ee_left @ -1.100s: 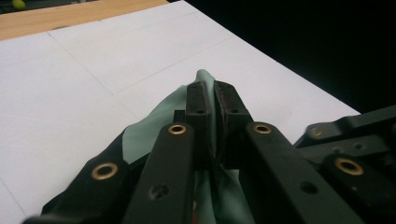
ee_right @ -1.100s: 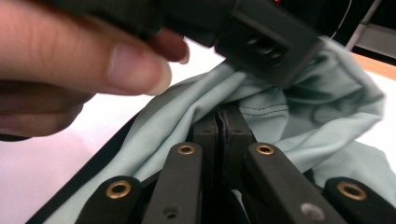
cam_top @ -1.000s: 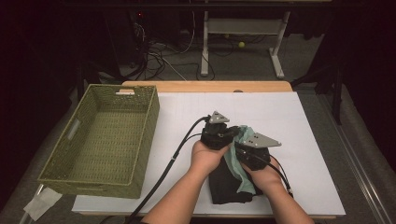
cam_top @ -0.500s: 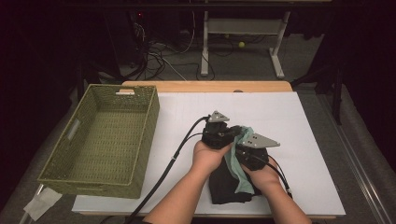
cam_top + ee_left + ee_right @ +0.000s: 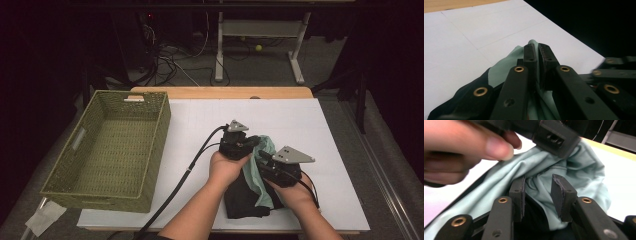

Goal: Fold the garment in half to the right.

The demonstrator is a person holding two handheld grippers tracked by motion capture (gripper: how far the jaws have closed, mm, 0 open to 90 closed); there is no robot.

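Your left tool (image 5: 537, 53) is pressed together on a fold of the pale green cloth (image 5: 263, 165), pinching it at the garment's far end. Your right tool (image 5: 541, 195) has just been opening; its pads (image 5: 557, 195) now stand apart, with green fabric bunched between them but not pressed.

In the high view the left tool (image 5: 254, 142) and right tool (image 5: 261, 161) sit close together, the right one just nearer and to the right. The cloth lies on a dark garment (image 5: 242, 197) on the white tabletop (image 5: 320, 130) — the bundle's long axis runs near to far, trailing from both tools toward you.

The green basket (image 5: 120, 145) stands well apart to the left, so your left hand (image 5: 226, 167) is the nearer to it. Judgement: any regrasp by the right tool should go nearward along that axis — the left pinch is the only hold.
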